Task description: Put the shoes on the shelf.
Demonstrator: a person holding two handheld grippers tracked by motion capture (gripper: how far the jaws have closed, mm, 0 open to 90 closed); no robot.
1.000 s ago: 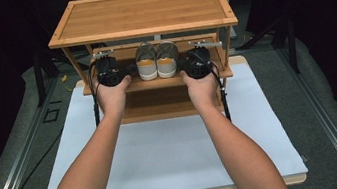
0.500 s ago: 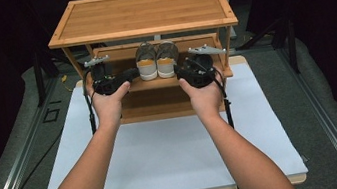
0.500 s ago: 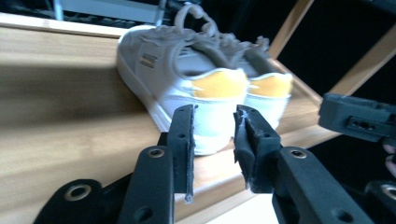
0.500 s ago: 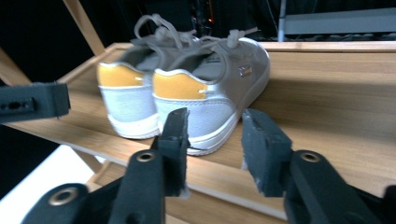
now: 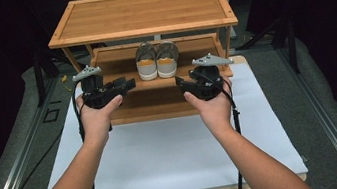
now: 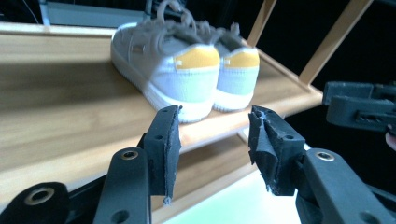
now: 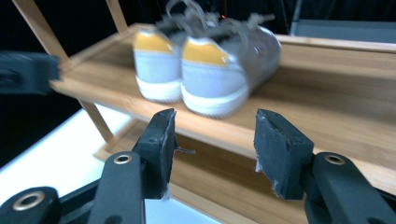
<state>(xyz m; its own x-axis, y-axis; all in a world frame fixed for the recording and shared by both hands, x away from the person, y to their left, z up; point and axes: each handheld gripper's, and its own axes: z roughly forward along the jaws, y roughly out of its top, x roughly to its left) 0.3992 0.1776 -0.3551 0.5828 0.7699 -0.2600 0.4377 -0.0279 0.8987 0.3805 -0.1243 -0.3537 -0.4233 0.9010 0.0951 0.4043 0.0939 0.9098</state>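
A pair of grey shoes with white soles and yellow heel tabs stands side by side on the middle shelf of a bamboo rack, heels toward me. My left gripper is held open in front of the shelf's left part, nothing between its jaws. My right gripper is open too, in front of the shelf's right part. In the left gripper view the shoes lie beyond the open gripper; in the right gripper view the shoes sit past the open gripper.
The rack stands at the far end of a white board on the table. A lower shelf sits under the shoes. Grey padded edging and a metal rail run along both sides. Cables trail from both grippers.
Both grippers have drawn back from the middle shelf toward me and slightly lower. The shoes have stayed in place on the shelf.
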